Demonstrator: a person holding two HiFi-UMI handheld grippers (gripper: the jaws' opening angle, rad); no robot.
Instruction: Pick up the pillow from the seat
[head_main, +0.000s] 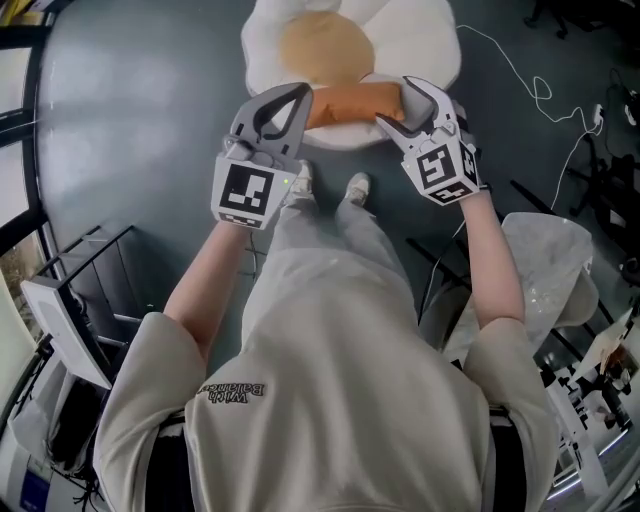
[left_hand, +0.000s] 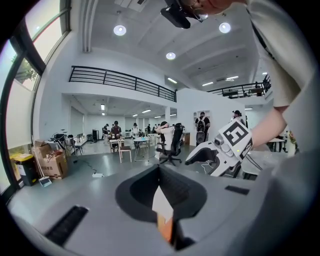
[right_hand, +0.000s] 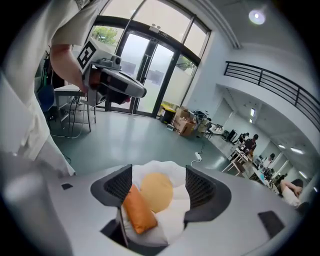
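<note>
Above the egg-shaped seat (head_main: 425, 40), the left gripper (head_main: 303, 98) pinches 1 end of the orange pillow (head_main: 350, 102), while the right gripper (head_main: 394, 102) gapes wide around the other. On just 1 hold, the pillow may sag or slip back onto the seat.

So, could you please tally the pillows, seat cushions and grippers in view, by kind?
orange pillow: 1
egg-shaped seat cushion: 1
grippers: 2 (left gripper, right gripper)
Total: 4
</note>
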